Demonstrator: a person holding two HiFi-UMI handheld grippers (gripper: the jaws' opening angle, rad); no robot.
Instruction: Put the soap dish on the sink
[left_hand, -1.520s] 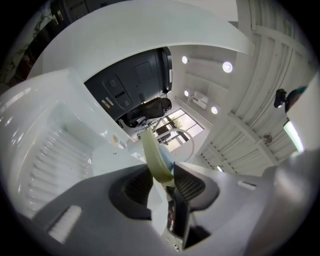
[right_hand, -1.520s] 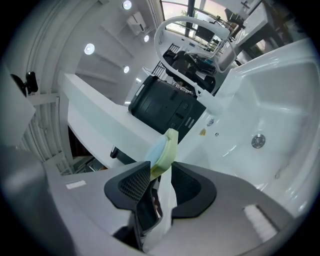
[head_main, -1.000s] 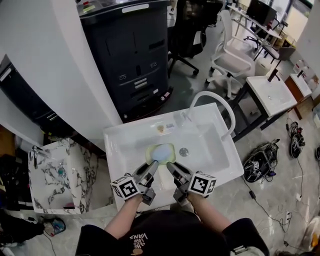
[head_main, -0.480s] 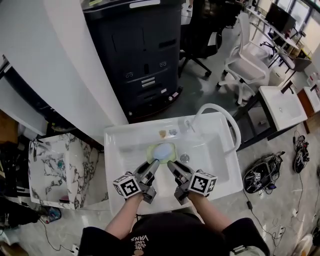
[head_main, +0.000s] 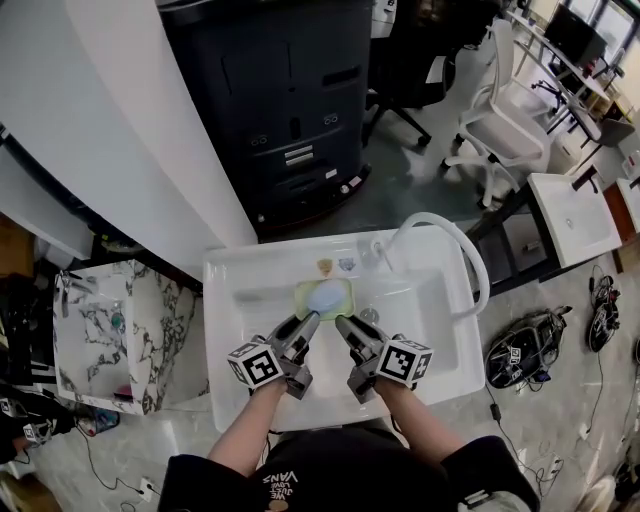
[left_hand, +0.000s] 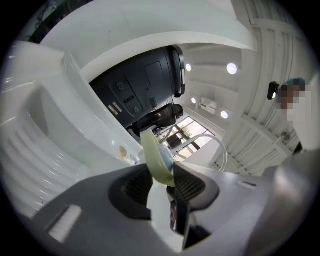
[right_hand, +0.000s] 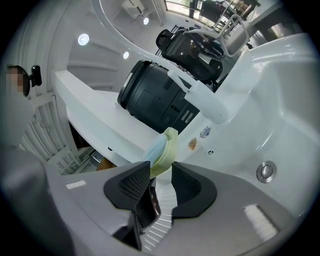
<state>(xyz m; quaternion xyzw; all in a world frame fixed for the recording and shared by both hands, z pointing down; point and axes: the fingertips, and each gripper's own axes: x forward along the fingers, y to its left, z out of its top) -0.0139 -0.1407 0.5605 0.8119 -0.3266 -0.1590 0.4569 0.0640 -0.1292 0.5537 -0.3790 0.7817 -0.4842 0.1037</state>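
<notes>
Left gripper (head_main: 311, 322) was clamped on the near rim of a pale green rectangular plastic soap dish (head_main: 303, 297). Right gripper (head_main: 341, 323) pinched the same rim alongside, jaws set only rim-wide. The dish, carrying a blue soap bar (head_main: 326, 296), was over the white ceramic sink (head_main: 222, 330) basin toward 12 o'clock, with the round metal drain (head_main: 368, 316) at its 4 o'clock.

Bright, even indoor light filled the head view, with only soft shadows. Round recessed ceiling lamps (left_hand: 231, 68) glared in both gripper views, which bowed straight lines and blackened at the corners. The glossy white ceramic sink (head_main: 432, 340) showed mild sheen.
</notes>
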